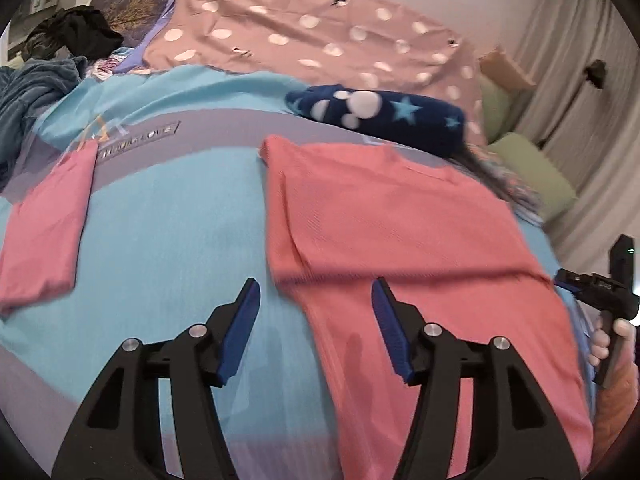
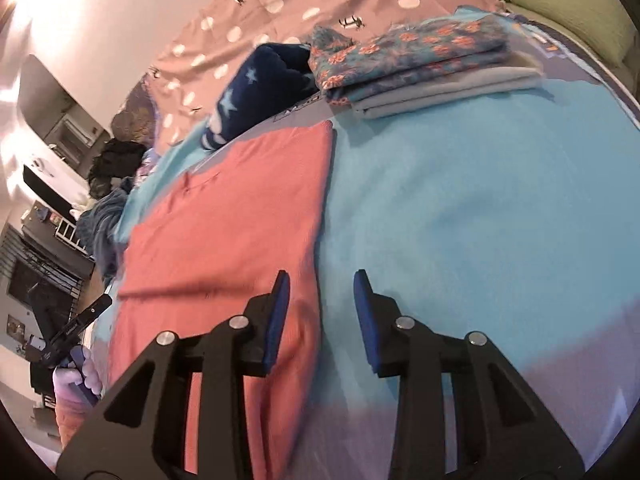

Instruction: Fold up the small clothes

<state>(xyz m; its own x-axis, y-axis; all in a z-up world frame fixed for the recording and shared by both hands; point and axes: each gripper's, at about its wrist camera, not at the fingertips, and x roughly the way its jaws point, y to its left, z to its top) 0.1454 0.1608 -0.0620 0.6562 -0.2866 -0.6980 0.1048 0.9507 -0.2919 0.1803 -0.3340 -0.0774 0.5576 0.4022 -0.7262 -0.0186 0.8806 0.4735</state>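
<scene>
We carry 2 matching tools. Our left gripper [image 1: 316, 300] has 2 black angular arms with triangular cut-outs, 4 round silver screw heads across its linkage, and ribbed blue pads [image 1: 240, 332] on the fingers. Our right gripper [image 2: 322, 292] is built the same: black frame, 4 silver screws, blue pads [image 2: 276, 320]. An orange sleeve [image 2: 74, 416] covers our left wrist.

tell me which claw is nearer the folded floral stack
Right. The right claw hovers open over the salmon garment's right edge, with the folded floral stack ahead of it. The left claw sits at the garment's far left edge.
</scene>
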